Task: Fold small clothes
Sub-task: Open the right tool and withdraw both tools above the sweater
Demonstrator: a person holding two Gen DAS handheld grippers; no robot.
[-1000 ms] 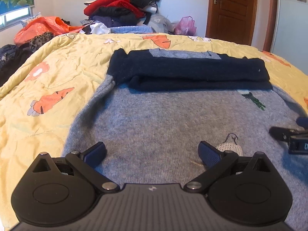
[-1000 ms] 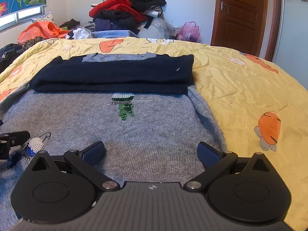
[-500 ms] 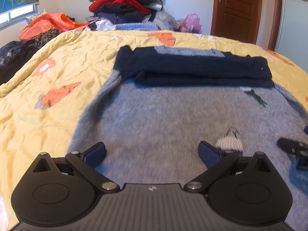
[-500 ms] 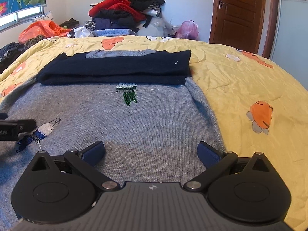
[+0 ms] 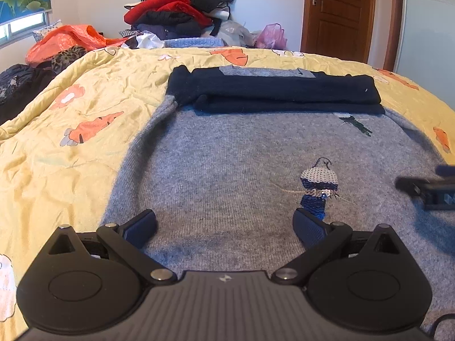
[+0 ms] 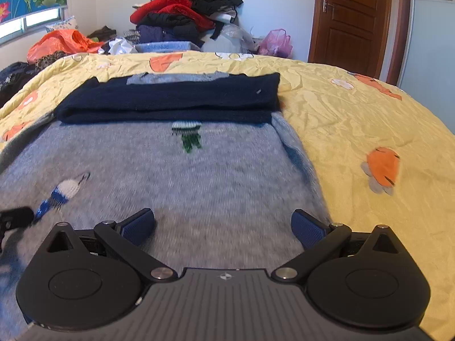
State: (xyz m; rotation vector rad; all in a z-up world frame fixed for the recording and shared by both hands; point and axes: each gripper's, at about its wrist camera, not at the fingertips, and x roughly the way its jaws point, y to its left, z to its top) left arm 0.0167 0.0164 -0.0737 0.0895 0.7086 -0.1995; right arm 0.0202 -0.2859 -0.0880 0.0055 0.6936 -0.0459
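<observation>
Our left gripper (image 5: 224, 224) and right gripper (image 6: 223, 224), both wide open and empty, face the grey sweater (image 5: 241, 170) stretching toward twelve o'clock.

Ahead of me a yellow quilt (image 5: 85, 153) with orange carrots; beyond it a heap of clothes (image 5: 182, 8), an orange bag (image 5: 65, 39), a brown door (image 6: 355, 14).

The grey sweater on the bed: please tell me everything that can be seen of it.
The sweater is a grey knit that lies flat on the yellow quilt. Its navy sleeves are folded across the top, in a band. The front bears a blue and white sequin figure and a smaller green one. Both the left gripper and the right gripper are above its lower part, open and holding nothing.
</observation>
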